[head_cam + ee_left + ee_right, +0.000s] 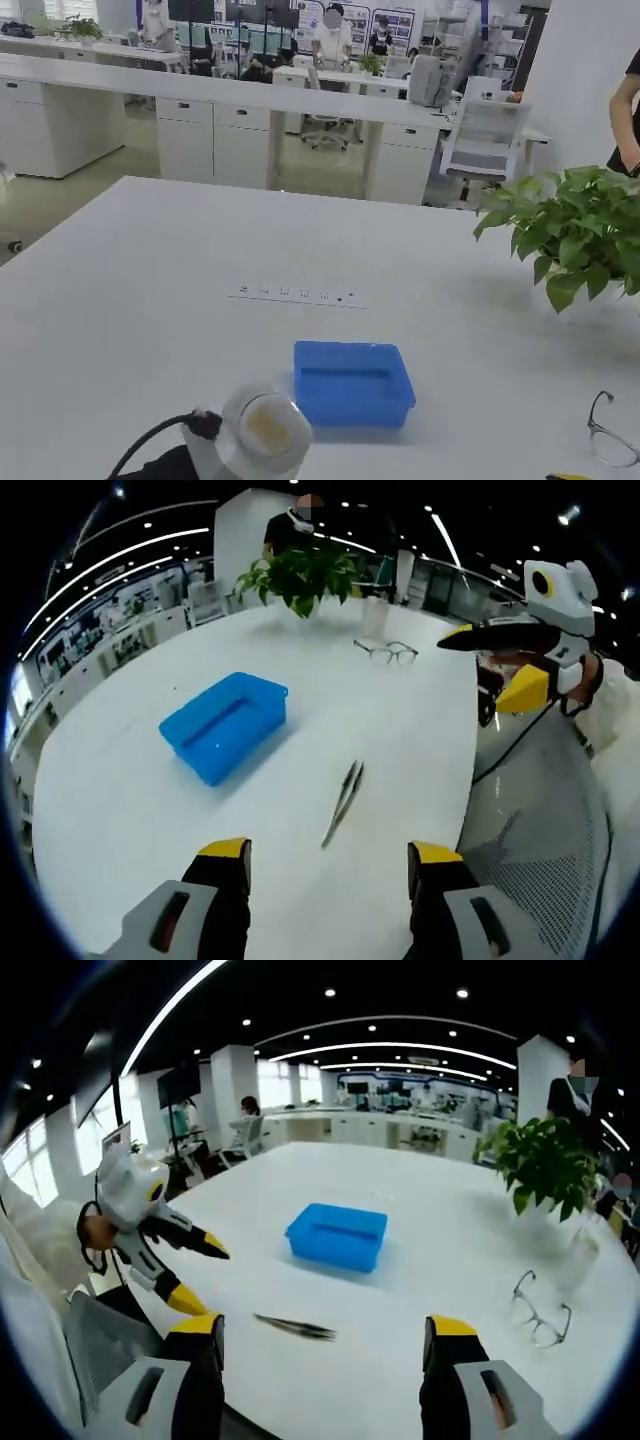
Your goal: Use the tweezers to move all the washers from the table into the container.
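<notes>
A blue rectangular container [354, 383] sits on the white table [150, 300], with nothing visible inside it. Thin metal tweezers [343, 802] lie flat on the table near its front edge, between the container [225, 725] and me. My left gripper [330, 852] hovers open just short of the tweezers, nothing between its yellow tips. My right gripper [325, 1327] is also open and empty, with the tweezers [295, 1328] lying just ahead of its jaws and the container [337, 1235] beyond. Each gripper appears in the other's view, held above the table edge: right [475, 675], left [205, 1278].
A pair of glasses [612, 432] lies at the table's right side, near a leafy potted plant [570, 235]. A strip of sockets [297, 295] is set into the table's middle. Desks, chairs and people stand beyond the far edge.
</notes>
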Demonstrator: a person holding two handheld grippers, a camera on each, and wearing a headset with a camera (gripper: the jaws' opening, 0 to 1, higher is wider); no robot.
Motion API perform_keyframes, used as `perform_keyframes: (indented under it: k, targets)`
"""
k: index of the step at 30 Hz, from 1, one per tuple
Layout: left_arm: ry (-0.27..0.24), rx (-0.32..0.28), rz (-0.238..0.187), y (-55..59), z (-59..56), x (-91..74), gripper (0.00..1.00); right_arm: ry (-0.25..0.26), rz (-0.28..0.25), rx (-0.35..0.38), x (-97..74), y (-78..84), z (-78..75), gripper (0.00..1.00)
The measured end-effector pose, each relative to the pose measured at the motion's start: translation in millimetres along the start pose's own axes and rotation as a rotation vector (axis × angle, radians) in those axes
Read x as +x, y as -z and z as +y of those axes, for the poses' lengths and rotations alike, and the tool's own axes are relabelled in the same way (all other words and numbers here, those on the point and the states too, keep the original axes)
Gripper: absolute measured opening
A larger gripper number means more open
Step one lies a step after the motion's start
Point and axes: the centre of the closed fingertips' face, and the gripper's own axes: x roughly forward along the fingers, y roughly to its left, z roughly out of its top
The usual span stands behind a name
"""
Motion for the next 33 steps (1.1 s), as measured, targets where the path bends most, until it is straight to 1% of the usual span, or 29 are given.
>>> perform_keyframes:
  k: [3,4,6,8,10,12,15,16,18,19,20,22,23,26,28,29,30,33]
  targets:
    - [-0.029,-0.072,-0.054,-2.6,-2.8,-17.4,0.73,0.006,-0.03,0.032,-4.3,-3.3,-2.4,0.85]
    - [-0.037,-0.085,-0.055,-0.3,-3.1,-21.8,0.75,0.005,-0.042,0.039,-6.2,-4.6,-2.5,0.87]
    - [-0.078,-0.129,-0.089,3.5,-2.1,-31.2,0.81,0.012,-0.049,0.048,-8.7,-4.6,-2.9,0.89]
    - [-0.092,-0.151,-0.078,11.6,-4.2,-37.9,0.88,0.027,-0.059,0.035,-11.7,-3.2,-3.1,0.93]
    - [-0.114,-0.168,-0.095,12.8,-4.6,-44.3,0.94,0.033,-0.049,0.022,-12.4,-0.2,-3.0,0.95]
    - [-0.135,-0.202,-0.115,14.5,-3.8,-51.8,0.98,0.044,-0.045,0.012,-12.7,2.9,-3.9,0.98]
    - [-0.176,-0.254,-0.134,19.9,1.0,-61.0,0.99,0.059,-0.029,0.005,-13.7,8.2,-6.1,0.99]
    - [-0.189,-0.292,-0.133,24.3,2.2,-65.7,0.99,0.065,-0.029,0.009,-13.8,8.8,-6.7,0.99]
    - [-0.186,-0.309,-0.147,27.1,1.8,-71.7,0.99,0.073,-0.035,0.021,-13.5,9.0,-7.1,0.99]
    - [-0.194,-0.325,-0.154,29.7,2.7,-75.8,0.99,0.073,-0.037,0.026,-13.3,9.2,-6.6,0.99]
    - [-0.198,-0.328,-0.155,31.6,3.2,-78.4,0.99,0.075,-0.039,0.029,-12.9,9.5,-6.3,0.99]
    - [-0.221,-0.334,-0.148,36.8,5.9,-83.8,0.99,0.075,-0.04,0.027,-11.2,11.1,-4.8,0.99]
    - [-0.24,-0.337,-0.142,40.0,8.9,-86.8,0.99,0.074,-0.034,0.025,-9.8,13.0,-3.4,0.99]
    - [-0.267,-0.351,-0.133,46.4,13.7,-91.2,0.99,0.072,-0.016,0.019,-5.9,18.7,-3.1,0.99]
    - [-0.274,-0.357,-0.135,47.9,15.4,-93.9,0.99,0.074,0.008,0.007,-4.1,22.5,-3.6,0.99]
    - [-0.278,-0.36,-0.138,47.8,16.2,-94.6,0.99,0.076,0.012,0.002,-3.8,22.9,-3.8,0.99]
    - [-0.283,-0.361,-0.146,47.0,17.6,-95.1,0.99,0.076,0.01,-0.002,-4.1,21.8,-4.0,0.99]
    - [-0.28,-0.361,-0.134,48.3,19.2,-92.9,0.99,0.076,-0.001,0.003,-4.0,17.2,-5.2,0.99]
